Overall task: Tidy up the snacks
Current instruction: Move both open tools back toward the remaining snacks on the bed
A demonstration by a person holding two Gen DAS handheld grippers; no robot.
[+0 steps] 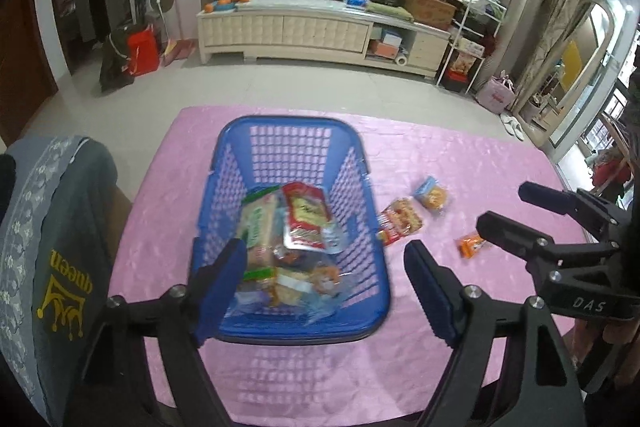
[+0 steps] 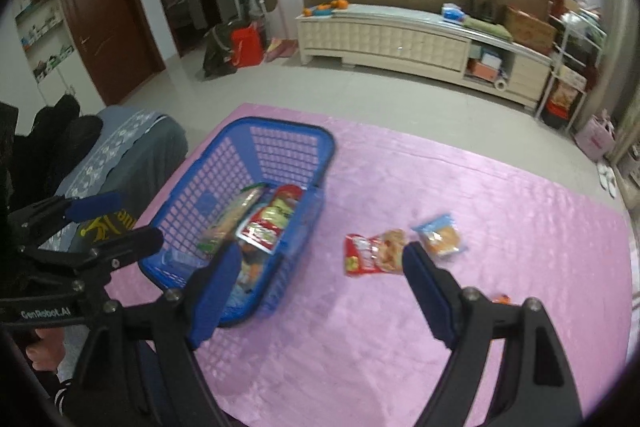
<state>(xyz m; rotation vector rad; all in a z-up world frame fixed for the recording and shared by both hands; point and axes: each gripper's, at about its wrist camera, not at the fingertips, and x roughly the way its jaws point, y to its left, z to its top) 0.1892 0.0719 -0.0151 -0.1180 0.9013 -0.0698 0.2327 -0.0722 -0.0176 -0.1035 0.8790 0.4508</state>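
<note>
basket point(image 1: 240, 131): 1 | loose snack packets point(image 1: 400, 223): 3 | grippers: 2, empty

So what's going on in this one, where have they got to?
A person holding a gripper in each hand is sorting snacks into a blue basket on a pink tablecloth. Several packets already lie in the basket. Three are still out on the cloth beside it: a red packet, a blue-edged packet and a small orange packet. Both the left gripper and the right gripper are open and empty.
</note>
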